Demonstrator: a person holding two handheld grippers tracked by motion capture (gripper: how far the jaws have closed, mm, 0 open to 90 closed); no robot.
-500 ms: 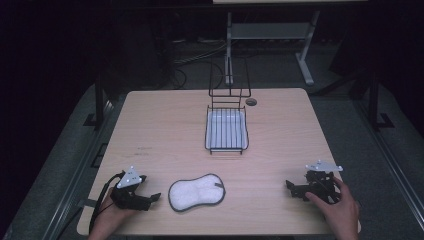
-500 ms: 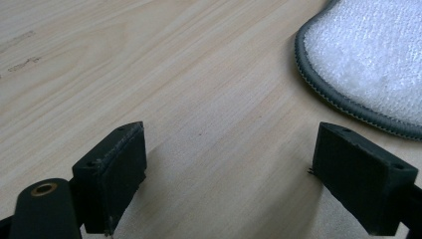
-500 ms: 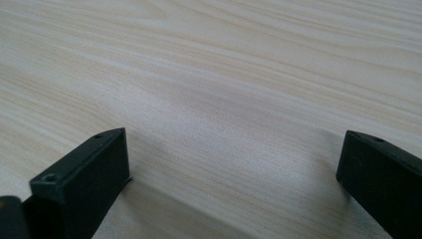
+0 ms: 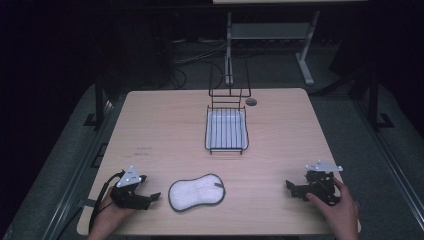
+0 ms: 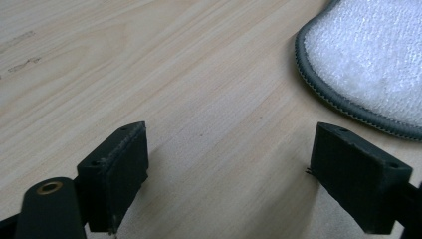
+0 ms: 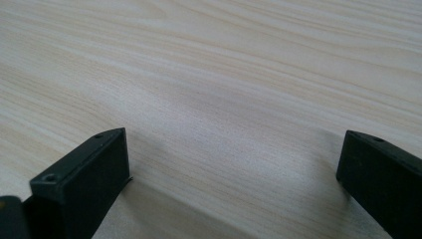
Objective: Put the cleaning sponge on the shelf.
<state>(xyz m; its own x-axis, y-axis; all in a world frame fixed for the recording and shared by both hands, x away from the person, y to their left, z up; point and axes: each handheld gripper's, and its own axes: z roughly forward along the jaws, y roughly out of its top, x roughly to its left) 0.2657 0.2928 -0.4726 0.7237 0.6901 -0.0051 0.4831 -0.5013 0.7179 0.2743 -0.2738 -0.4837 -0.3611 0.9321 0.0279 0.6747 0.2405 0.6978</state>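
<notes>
A white, peanut-shaped cloth pad with a grey border (image 4: 196,192) lies flat near the table's front edge. In the left gripper view its edge (image 5: 368,59) fills the upper right corner. My left gripper (image 4: 152,197) rests low on the table just left of the pad, jaws wide apart with only bare wood between them (image 5: 229,164). At the front right, a hand holds my right gripper (image 4: 290,187), which points left toward the pad from some way off. Its jaws stand open over bare wood (image 6: 234,169).
A black wire rack (image 4: 226,127) with an upright wire back stands at the table's middle rear, over a white ribbed tray. A small dark round fitting (image 4: 251,102) sits beside it. The wooden table (image 4: 160,130) ends close in front of both hands.
</notes>
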